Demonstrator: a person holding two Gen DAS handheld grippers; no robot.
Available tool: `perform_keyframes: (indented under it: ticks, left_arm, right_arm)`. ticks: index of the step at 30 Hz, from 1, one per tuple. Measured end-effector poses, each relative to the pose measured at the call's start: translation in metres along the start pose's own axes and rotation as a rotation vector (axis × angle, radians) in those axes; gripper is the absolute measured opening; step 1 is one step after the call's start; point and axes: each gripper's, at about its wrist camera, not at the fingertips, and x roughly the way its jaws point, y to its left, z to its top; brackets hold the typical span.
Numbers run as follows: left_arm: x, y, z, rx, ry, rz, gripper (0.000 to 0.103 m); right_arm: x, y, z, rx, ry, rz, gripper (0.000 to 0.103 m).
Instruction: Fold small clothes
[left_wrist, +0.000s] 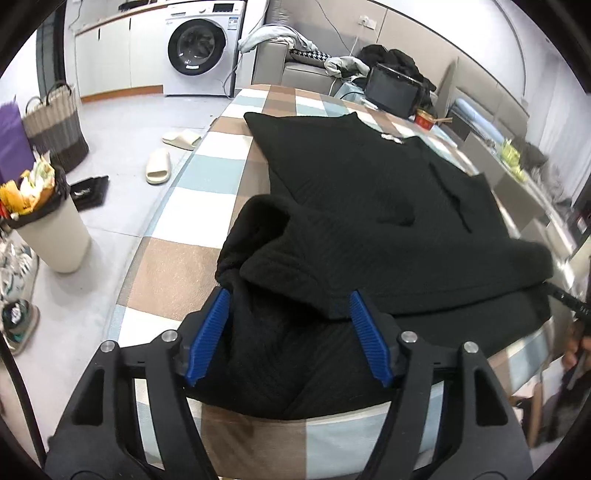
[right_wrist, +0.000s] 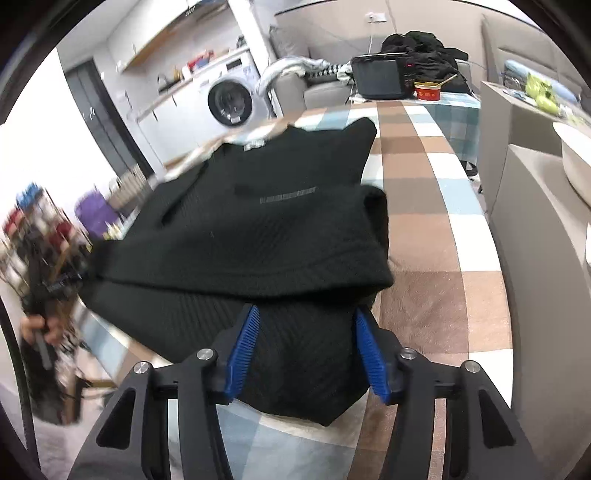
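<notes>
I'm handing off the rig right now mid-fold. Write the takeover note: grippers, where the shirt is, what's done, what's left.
Left gripper: open, black shirt between its pads, not clamped.
Right gripper: open too, fabric between the pads.
Shirt: on the checked table, collar at the far end, near hem doubled over towards the collar.
Done: first fold of the near edge, it seems.
Left: probably pull both grippers clear, then finish folding and square it.

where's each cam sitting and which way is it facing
Left wrist: rides the left gripper, angled down across the black garment toward the washing machine; own blue fingers and a hand at right show.
Right wrist: rides the right gripper, same heading; a hand at left shows.
Shared: garment, checked tablecloth, washer.
</notes>
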Motion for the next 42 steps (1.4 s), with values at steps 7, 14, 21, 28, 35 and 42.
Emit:
perform_keyframes:
  ticks: [7, 14, 21, 28, 35, 42]
  left_arm:
    - [-0.004, -0.006, 0.011, -0.017, -0.010, -0.054, 0.065]
    - [-0.005, -0.019, 0.019, 0.006, -0.020, -0.074, 0.065]
    - [0.000, -0.011, 0.022, -0.006, -0.017, 0.002, 0.065]
    - [-0.003, -0.004, 0.033, 0.011, -0.083, 0.000, 0.065]
    - [0.035, -0.011, 0.039, 0.026, 0.014, 0.007, 0.037]
    - [0.025, -0.009, 0.040, 0.011, -0.031, -0.052, 0.010]
  right_arm:
    - [-0.002, -0.010, 0.015, 0.075, -0.048, 0.049, 0.055]
    - [-0.005, -0.009, 0.023, 0.101, -0.088, 0.097, 0.055]
    - [-0.009, 0.005, 0.028, 0.061, -0.089, 0.138, 0.055]
    - [-0.005, 0.002, 0.025, 0.057, -0.065, 0.113, 0.055]
    - [-0.010, -0.006, 0.019, 0.057, -0.053, 0.071, 0.055]
    - [-0.012, -0.019, 0.024, 0.098, -0.055, 0.087, 0.055]
